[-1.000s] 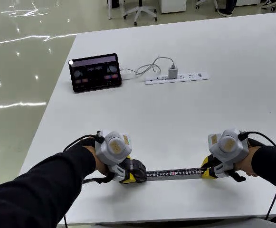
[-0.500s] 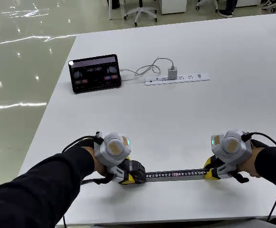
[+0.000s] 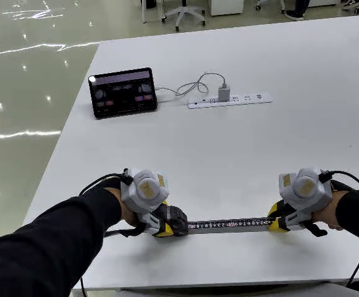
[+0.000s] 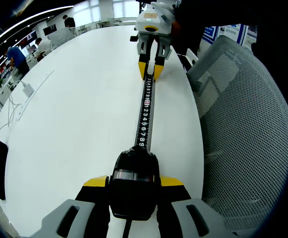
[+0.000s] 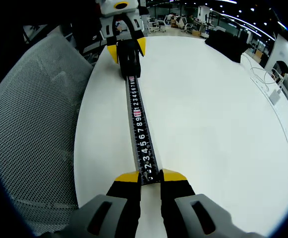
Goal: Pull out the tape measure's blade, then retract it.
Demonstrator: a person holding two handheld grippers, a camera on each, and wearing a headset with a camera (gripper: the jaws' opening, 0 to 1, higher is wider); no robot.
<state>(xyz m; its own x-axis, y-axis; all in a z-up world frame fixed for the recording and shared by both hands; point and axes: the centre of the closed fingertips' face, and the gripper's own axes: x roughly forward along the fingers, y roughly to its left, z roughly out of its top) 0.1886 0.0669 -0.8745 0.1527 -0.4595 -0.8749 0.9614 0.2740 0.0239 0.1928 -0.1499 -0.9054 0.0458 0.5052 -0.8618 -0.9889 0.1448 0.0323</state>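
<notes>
The black and yellow tape measure case (image 3: 172, 221) rests on the white table (image 3: 228, 142) near its front edge, and my left gripper (image 3: 164, 224) is shut on it. The case (image 4: 134, 181) sits clamped between the left gripper's yellow-tipped jaws. Its numbered blade (image 3: 228, 224) runs right along the tabletop to my right gripper (image 3: 275, 223), which is shut on the blade's end. The blade (image 5: 140, 134) stretches flat from the right gripper (image 5: 148, 177) to the case (image 5: 128, 57) in the left gripper. The blade (image 4: 144, 114) reaches the right gripper (image 4: 150, 71).
A tablet (image 3: 123, 92) stands at the back left of the table. A white power strip (image 3: 230, 101) with a plugged charger and cable lies behind the middle. A grey mesh chair (image 4: 243, 124) is just off the front edge.
My right gripper has drawn the blade's end a little farther right, so more blade is out. The left gripper and case have held about the same place.
</notes>
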